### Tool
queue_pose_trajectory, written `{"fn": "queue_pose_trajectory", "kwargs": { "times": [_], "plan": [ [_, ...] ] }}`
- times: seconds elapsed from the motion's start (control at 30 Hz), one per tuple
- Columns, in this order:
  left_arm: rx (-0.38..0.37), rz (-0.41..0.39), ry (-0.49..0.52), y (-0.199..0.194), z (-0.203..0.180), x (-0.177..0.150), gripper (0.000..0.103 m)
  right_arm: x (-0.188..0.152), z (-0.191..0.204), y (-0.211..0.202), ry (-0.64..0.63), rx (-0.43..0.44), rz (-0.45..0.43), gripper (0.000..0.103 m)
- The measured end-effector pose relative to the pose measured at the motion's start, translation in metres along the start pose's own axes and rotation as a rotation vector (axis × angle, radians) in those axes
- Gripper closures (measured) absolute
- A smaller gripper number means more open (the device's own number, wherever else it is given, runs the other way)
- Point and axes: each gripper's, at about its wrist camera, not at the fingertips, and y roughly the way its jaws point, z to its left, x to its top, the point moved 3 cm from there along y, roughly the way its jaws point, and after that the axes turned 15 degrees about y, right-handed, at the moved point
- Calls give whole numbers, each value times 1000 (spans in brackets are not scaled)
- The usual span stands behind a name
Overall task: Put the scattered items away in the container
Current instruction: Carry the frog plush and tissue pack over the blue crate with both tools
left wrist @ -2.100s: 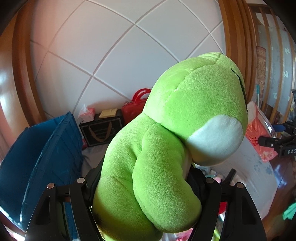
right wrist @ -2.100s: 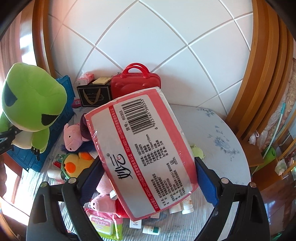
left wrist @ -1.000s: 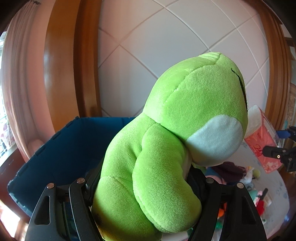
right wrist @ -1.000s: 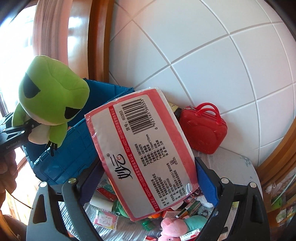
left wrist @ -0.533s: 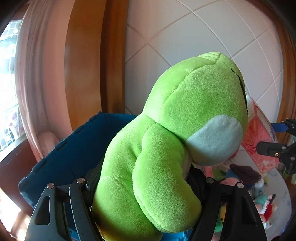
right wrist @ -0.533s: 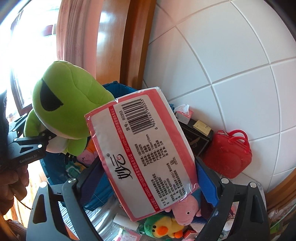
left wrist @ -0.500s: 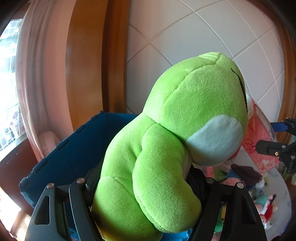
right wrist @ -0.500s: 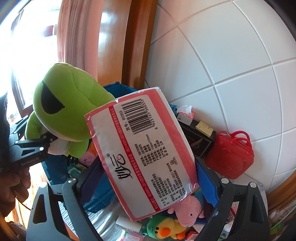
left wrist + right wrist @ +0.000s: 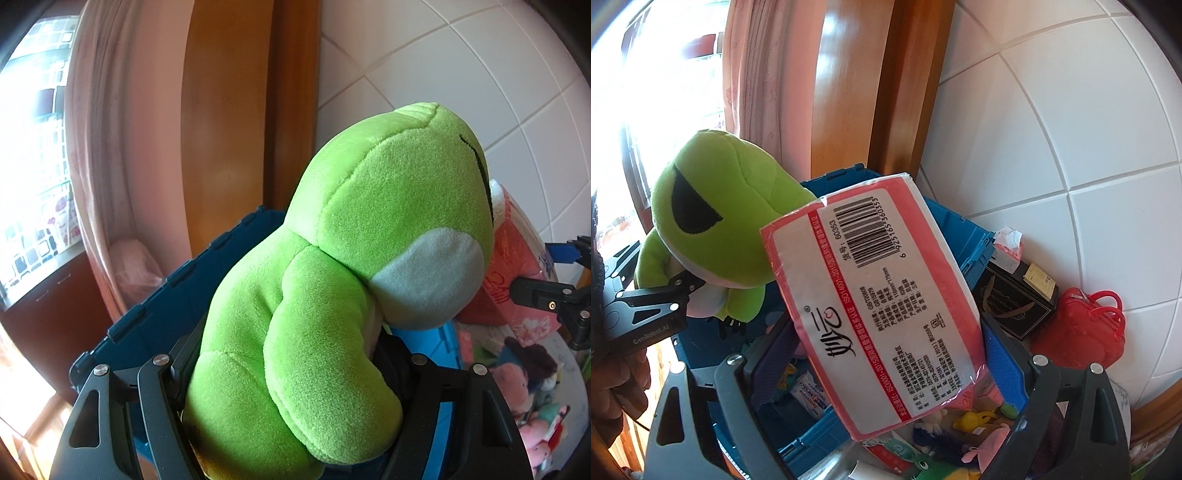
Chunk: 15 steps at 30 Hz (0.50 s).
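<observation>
My left gripper (image 9: 291,369) is shut on a green frog plush (image 9: 351,288) and holds it above the blue crate (image 9: 162,317). In the right wrist view the frog (image 9: 716,218) hangs over the crate's left side (image 9: 964,236), held by the left gripper (image 9: 679,291). My right gripper (image 9: 886,354) is shut on a pink-and-white tissue pack (image 9: 875,310), held tilted over the crate's near rim. The pack also shows in the left wrist view (image 9: 517,266) right of the frog. Small items (image 9: 809,391) lie inside the crate.
A red handbag (image 9: 1082,332), a black gift bag (image 9: 1015,306) and a tissue box (image 9: 1008,247) stand by the tiled wall. Several plush toys (image 9: 960,435) lie on the table below the pack. A wooden frame and pink curtain (image 9: 107,184) rise behind the crate.
Both grippers have swung left toward the blue crate with their loads. The crate now lies beneath the frog and the pack, and the table toys have slid to the right edge.
</observation>
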Motion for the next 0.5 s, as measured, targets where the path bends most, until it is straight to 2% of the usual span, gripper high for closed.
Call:
{"fn": "queue_pose_trajectory", "kwargs": {
  "times": [0.2, 0.5],
  "plan": [
    [29, 34, -11, 27, 27, -3, 28, 3, 17, 15, 2, 0, 22, 9],
    [62, 51, -27, 36, 41, -6, 27, 14, 43, 34, -15, 15, 41, 9]
  ]
}}
